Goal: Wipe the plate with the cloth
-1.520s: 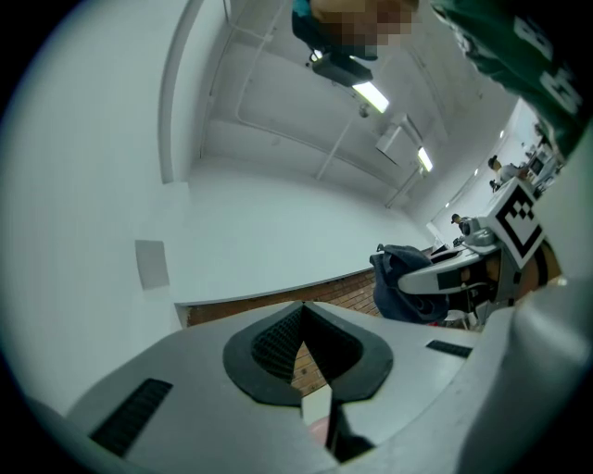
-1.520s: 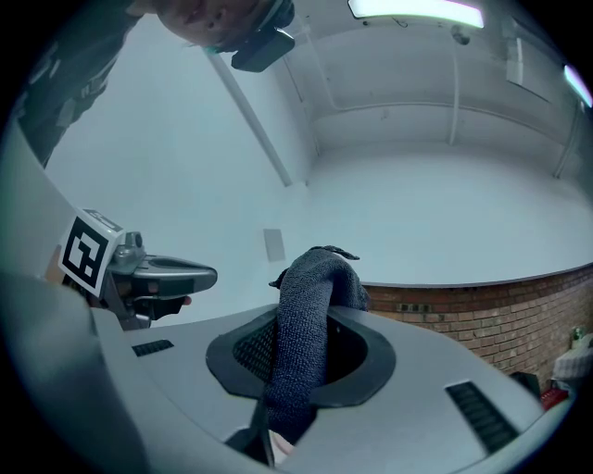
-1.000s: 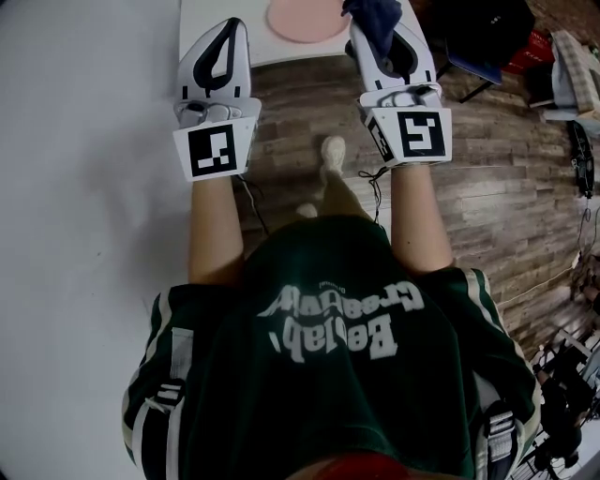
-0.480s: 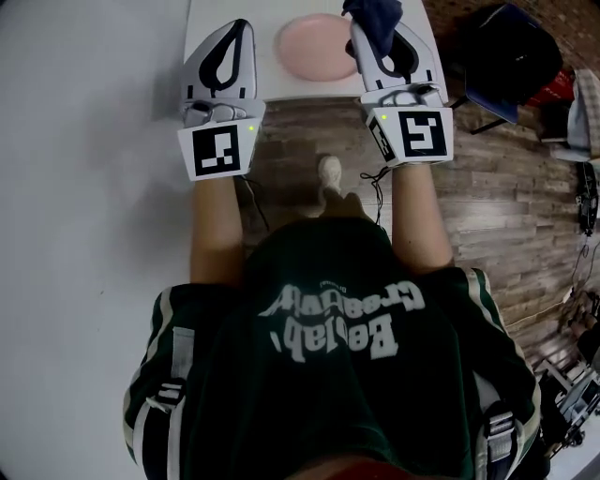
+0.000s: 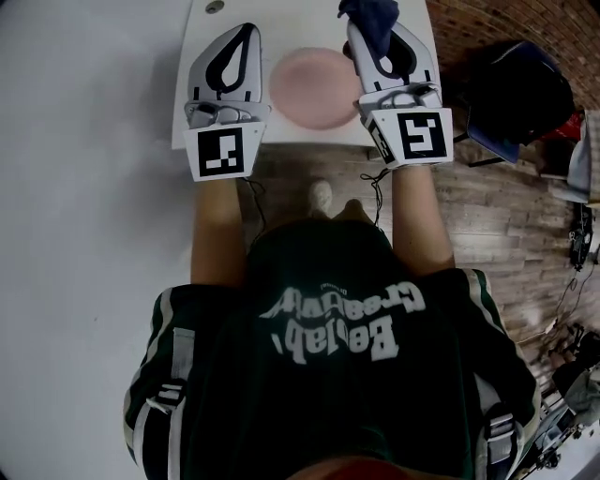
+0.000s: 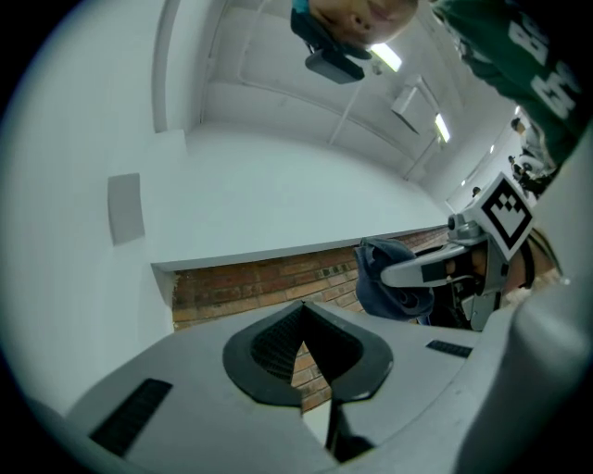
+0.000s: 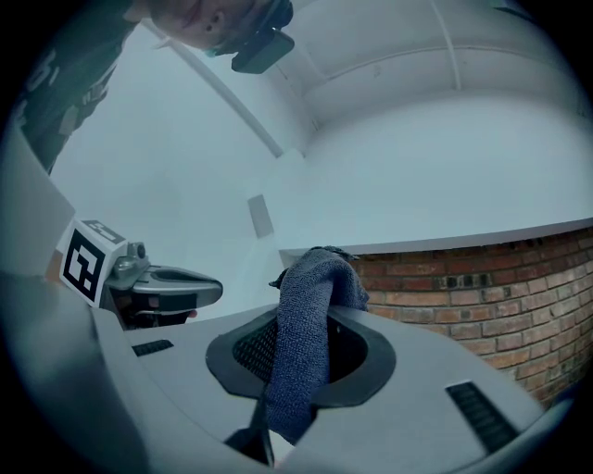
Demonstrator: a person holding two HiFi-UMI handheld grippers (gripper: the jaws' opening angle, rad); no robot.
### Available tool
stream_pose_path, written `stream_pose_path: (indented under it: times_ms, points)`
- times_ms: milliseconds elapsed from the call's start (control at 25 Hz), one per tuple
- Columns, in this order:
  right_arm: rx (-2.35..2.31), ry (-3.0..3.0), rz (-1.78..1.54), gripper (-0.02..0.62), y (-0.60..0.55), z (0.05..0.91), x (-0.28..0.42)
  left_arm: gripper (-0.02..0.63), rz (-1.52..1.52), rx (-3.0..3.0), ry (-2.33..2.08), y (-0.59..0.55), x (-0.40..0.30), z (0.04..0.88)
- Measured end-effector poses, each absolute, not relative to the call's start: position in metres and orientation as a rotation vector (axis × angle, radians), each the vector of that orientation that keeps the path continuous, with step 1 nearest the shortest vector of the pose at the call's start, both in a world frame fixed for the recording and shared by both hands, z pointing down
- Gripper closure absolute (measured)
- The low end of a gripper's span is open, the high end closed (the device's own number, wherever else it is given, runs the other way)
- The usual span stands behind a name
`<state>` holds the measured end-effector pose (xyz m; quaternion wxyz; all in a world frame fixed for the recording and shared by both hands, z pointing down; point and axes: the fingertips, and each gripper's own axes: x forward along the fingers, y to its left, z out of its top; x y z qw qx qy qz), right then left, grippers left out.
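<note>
A white desk (image 5: pixel 300 23) is seen from above, set over a wooden plank floor (image 5: pixel 487 216), with a brick wall (image 7: pixel 463 287) shown beyond it in the gripper views. A pink plate (image 5: pixel 314 77) is laid flat near the desk's front edge, between the two grippers. A dark blue cloth (image 7: pixel 304 343) is clamped in the right gripper (image 7: pixel 310 268), bunched above the jaw tips and hung down between them; in the head view it is held just past the plate's far right rim, and contact with the plate cannot be made out. The left gripper (image 6: pixel 301 305) is held over the desk's left part, just beside the plate, its jaws brought together with nothing between them.
</note>
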<state>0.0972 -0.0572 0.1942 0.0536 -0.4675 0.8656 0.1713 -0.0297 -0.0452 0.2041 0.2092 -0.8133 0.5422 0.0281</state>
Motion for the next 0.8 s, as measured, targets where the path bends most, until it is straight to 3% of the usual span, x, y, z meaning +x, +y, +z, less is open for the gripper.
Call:
stream_pose_path:
  times_ms: [800]
  points:
    - [-1.432, 2.706, 0.368, 0.538, -0.16, 0.228, 0.066, 0.606, 0.014, -2.391, 1.407, -0.156, -0.035, 0.232]
